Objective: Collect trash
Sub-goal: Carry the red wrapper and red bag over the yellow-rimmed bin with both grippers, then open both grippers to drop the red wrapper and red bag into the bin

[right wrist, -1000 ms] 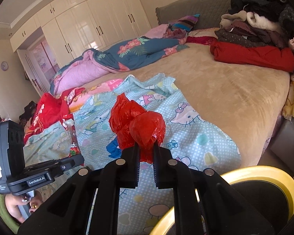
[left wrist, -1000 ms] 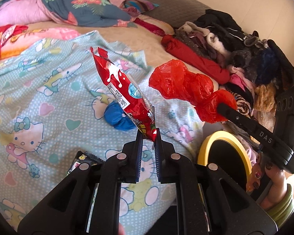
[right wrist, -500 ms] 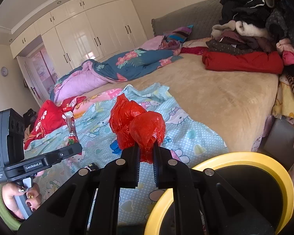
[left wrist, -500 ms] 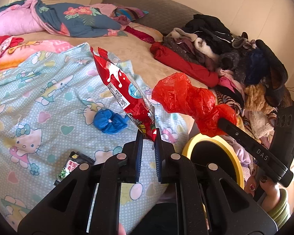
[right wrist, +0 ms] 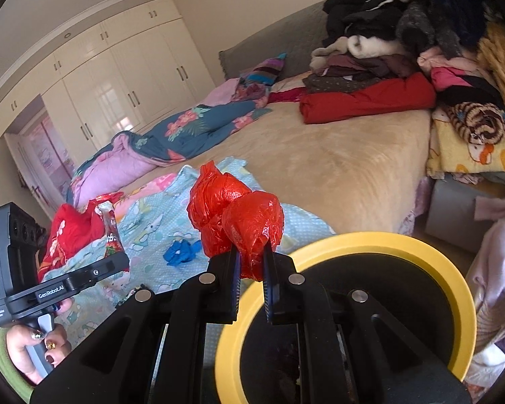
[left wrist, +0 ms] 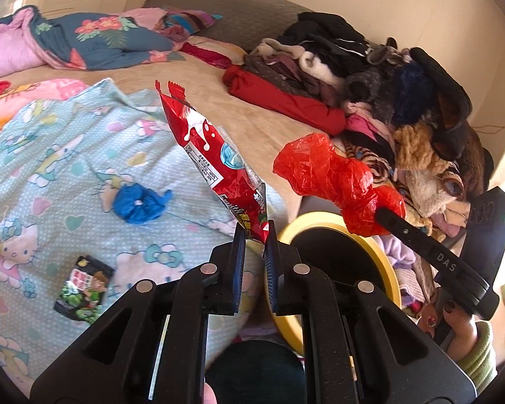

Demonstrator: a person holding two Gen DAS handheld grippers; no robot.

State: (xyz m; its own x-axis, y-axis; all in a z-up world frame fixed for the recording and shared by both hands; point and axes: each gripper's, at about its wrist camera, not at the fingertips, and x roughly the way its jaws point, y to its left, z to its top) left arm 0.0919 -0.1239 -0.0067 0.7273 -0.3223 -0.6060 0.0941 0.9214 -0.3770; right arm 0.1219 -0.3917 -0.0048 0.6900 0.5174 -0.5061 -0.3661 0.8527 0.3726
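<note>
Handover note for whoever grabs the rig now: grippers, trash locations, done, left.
Left hand-held gripper: shut on the red snack wrapper, held above the bed.
Right hand-held gripper: shut on the crumpled red plastic bag, near the yellow-rimmed bin.
Done: both pieces lifted, neither dropped in the bin yet.
Left: release both into the bin, then collect the blue wad and the small dark packet on the patterned sheet.

Red snack wrapper (left wrist: pixel 219 165) and crumpled red bag (right wrist: pixel 239 222) above yellow-rimmed bin (right wrist: pixel 380 245)
</note>
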